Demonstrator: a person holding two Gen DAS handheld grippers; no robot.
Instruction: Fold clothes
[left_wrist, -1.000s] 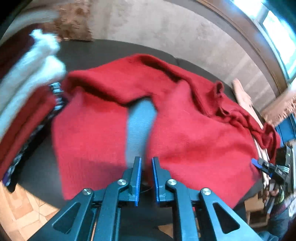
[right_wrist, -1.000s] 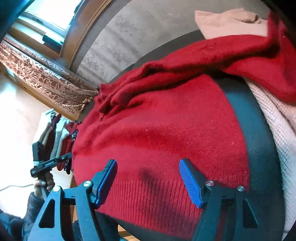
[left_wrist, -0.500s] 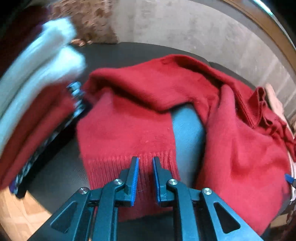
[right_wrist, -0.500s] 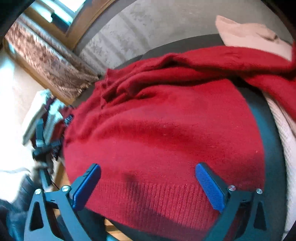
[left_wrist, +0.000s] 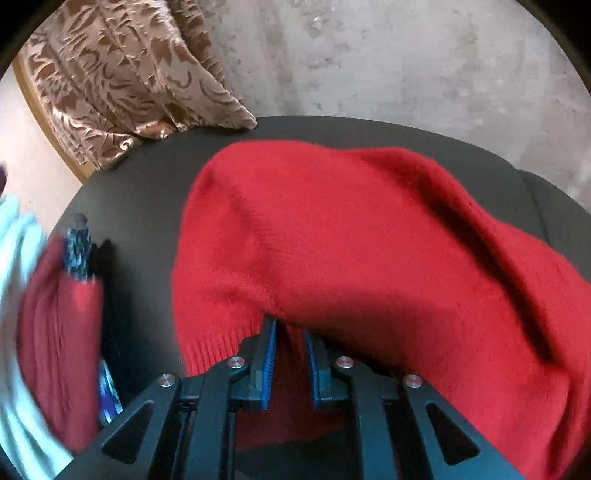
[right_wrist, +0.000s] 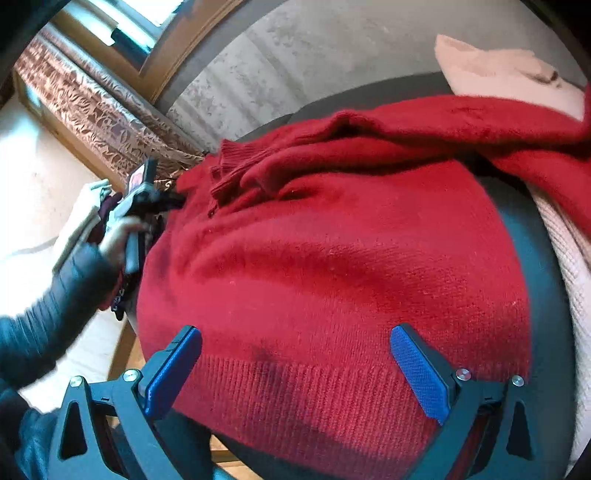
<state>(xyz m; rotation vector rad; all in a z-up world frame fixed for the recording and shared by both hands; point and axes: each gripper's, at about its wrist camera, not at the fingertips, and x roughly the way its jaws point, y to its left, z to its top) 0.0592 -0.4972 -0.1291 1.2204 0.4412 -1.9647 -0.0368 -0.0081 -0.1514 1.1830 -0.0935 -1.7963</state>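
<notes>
A red knit sweater (left_wrist: 351, 236) lies spread over a dark round table (left_wrist: 140, 184). My left gripper (left_wrist: 290, 332) is shut on the sweater's ribbed hem, with red fabric pinched between its blue pads and a fold draped over the fingertips. In the right wrist view the sweater (right_wrist: 332, 266) fills the table, its ribbed hem toward me. My right gripper (right_wrist: 295, 354) is wide open, its blue pads (right_wrist: 419, 373) just above the hem, holding nothing. The left gripper (right_wrist: 147, 195) shows at the sweater's far left edge, held in a hand.
A stack of folded red, white and patterned clothes (left_wrist: 48, 332) sits at the table's left. A cream knit garment (right_wrist: 509, 70) lies at the right and back. A patterned curtain (left_wrist: 122, 70), a grey wall and a window frame (right_wrist: 159, 48) stand behind.
My left gripper moved forward onto the sweater's hem and closed on it, and a fold now lies over its tips. My right gripper stayed open and came slightly closer to the hem.
</notes>
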